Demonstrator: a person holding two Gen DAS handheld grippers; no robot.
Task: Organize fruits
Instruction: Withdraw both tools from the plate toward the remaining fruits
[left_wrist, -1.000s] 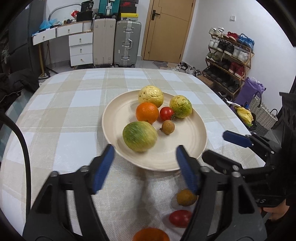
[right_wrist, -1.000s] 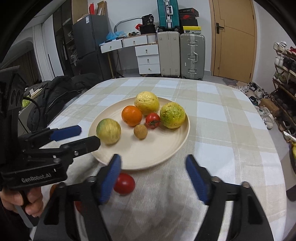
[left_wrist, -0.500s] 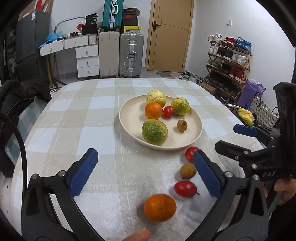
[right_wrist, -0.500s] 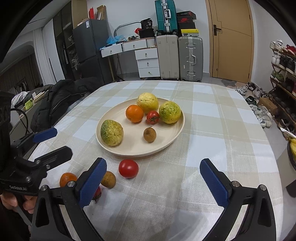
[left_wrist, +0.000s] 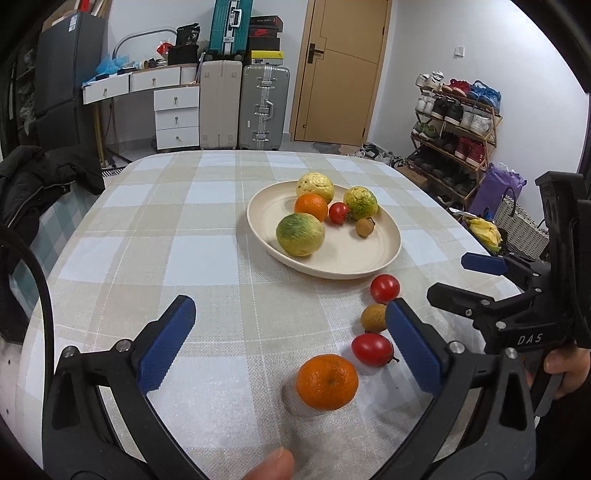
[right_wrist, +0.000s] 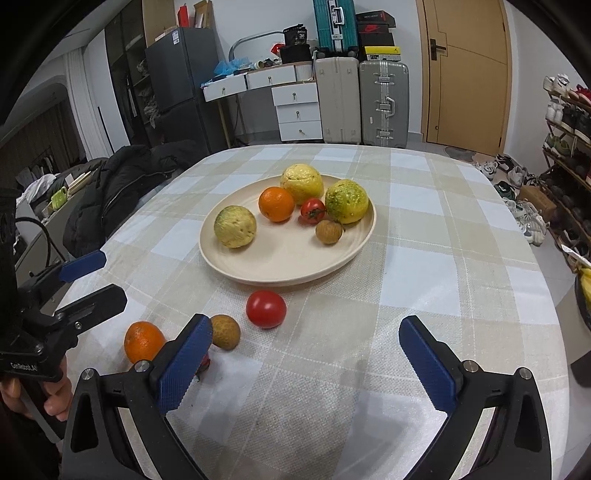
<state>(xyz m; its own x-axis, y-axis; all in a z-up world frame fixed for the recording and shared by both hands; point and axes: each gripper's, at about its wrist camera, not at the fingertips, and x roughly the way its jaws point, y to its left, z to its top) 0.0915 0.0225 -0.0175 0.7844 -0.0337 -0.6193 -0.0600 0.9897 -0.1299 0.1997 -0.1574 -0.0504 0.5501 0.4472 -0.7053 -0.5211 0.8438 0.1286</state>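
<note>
Six fruits are already sitting on the round cream plate (right_wrist: 221, 258): three big yellow-green ones, an orange, a small red tomato and a brown longan. Four are still lying on the checked tablecloth (left_wrist: 147, 229) just in front of it: a round red tomato (right_wrist: 266, 308), a brown longan (right_wrist: 226, 331), an oval red tomato (left_wrist: 372, 349) and a bright orange mandarin (left_wrist: 327, 381). Both the left gripper (left_wrist: 288, 347) and the right gripper (right_wrist: 304, 363) are hanging over the cloth, jaws having just been opening, now spread wide with nothing pinched. Roughly over half appears done.
</note>
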